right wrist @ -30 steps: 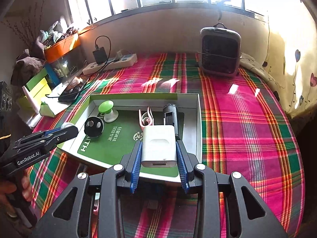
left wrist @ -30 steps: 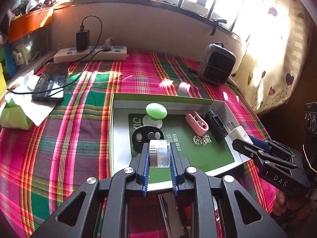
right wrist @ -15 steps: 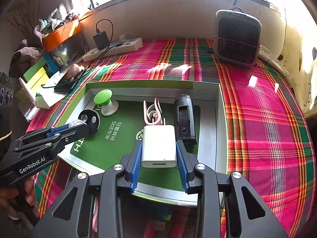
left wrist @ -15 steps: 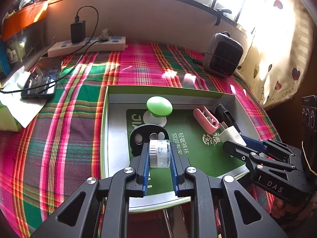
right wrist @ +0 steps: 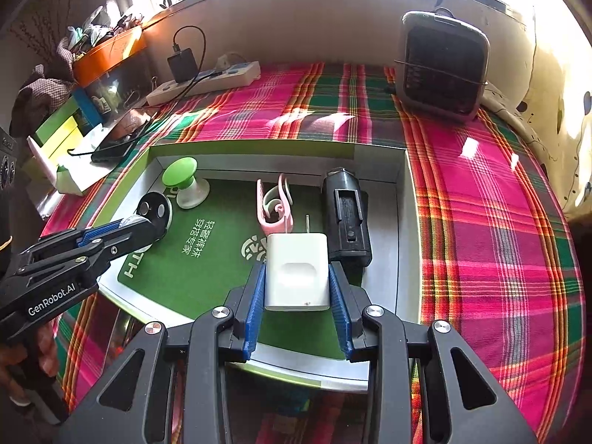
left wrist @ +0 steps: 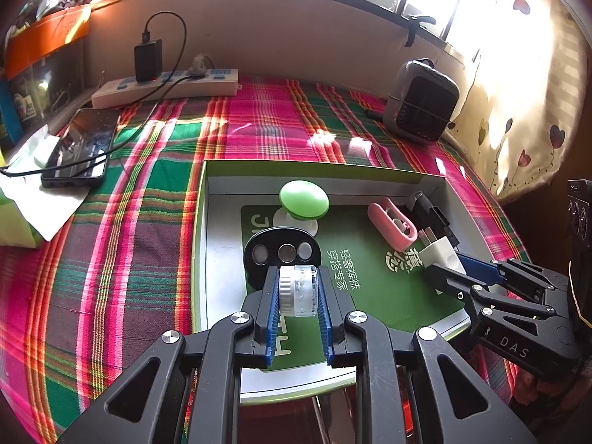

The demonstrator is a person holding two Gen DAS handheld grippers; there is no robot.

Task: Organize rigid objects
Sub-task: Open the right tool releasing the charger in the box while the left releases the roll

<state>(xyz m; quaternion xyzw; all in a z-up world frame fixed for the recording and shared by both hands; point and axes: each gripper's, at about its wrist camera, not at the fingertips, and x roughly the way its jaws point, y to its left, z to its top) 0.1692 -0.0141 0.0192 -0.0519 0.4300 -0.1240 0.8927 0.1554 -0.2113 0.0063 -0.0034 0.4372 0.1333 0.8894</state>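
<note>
My left gripper is shut on a small clear round cap with a ridged white rim, held just over the front left of the shallow green-lined box. My right gripper is shut on a white plug charger, low over the box's green mat. In the box lie a black oval disc with round holes, a green mushroom-shaped knob, a pink clip and a black cylinder-shaped device. Each gripper shows at the edge of the other's view: the right gripper, the left gripper.
The box sits on a plaid cloth. Behind it are a power strip with a black adapter, a phone on white paper, and a small grey heater at the right. Clutter and boxes stand at the far left.
Both grippers have come forward and lower over the box with their loads. The white charger has moved in beside the black device and pink clip. Both grips are unchanged.
</note>
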